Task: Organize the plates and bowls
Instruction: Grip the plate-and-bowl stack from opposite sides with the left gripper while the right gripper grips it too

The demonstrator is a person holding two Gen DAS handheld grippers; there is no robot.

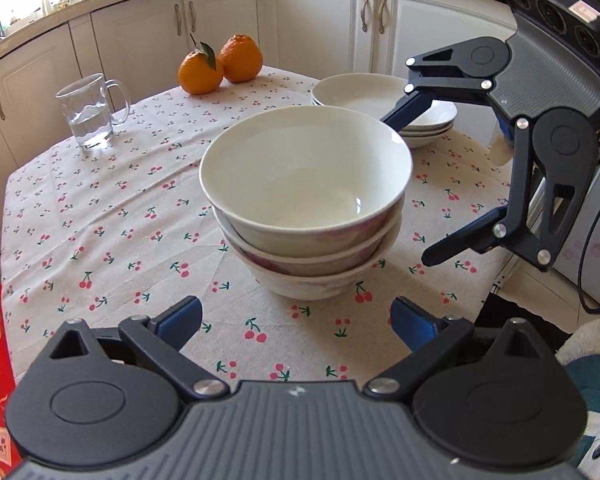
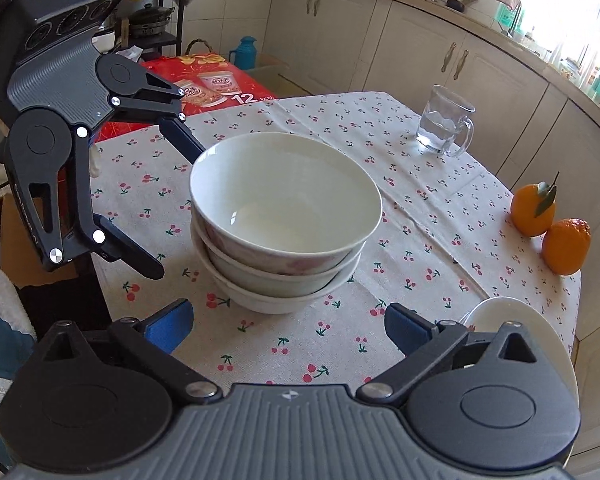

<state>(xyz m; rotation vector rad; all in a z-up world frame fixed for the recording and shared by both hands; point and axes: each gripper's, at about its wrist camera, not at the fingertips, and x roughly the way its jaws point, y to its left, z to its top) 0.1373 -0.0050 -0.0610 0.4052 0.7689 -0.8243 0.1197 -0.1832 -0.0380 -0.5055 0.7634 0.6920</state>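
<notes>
Three bowls [image 1: 306, 204] nested mid-table so they take one spot | plates [image 1: 384, 108] stacked behind, near far edge | my L gripper [image 1: 296, 322] jaws wide, nothing between | my R gripper [image 2: 288, 330] wide too, empty | both flank stack, prob. just let go

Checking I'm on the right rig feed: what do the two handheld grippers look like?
Both match: the left gripper and right gripper have ribbed grey bodies, black linkage arms with round pivot covers and silver screw heads, and blue finger pads. The left one's back shows three round sockets and white lettering. A black cable trails beside the right one.
</notes>
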